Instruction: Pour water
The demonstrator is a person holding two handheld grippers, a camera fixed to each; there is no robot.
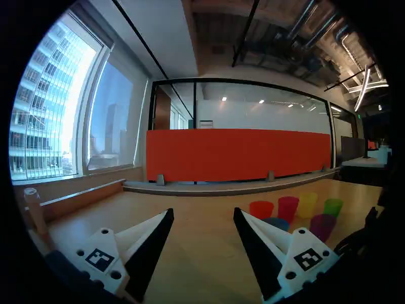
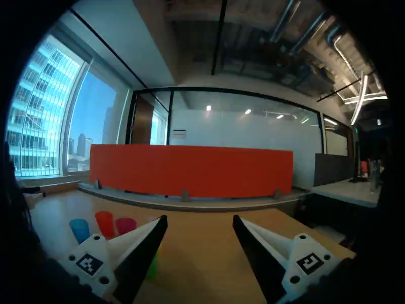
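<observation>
Coloured cups [image 1: 287,205] clustered on wooden table [image 1: 202,256], perhaps six, left gripper [image 1: 202,212] and right gripper [image 2: 200,218] spread wide, empty

**Six coloured cups on a wooden table**

In the left gripper view the pale wooden table [image 1: 202,243] stretches ahead between the jaws. Beyond the right jaw stands a cluster: red cup [image 1: 261,209], pink cup [image 1: 287,206], yellow cup [image 1: 307,202] and green cup [image 1: 332,206] in a row, with blue cup [image 1: 277,223] and purple cup [image 1: 323,225] nearer — the blue one partly hidden by that jaw.
</observation>
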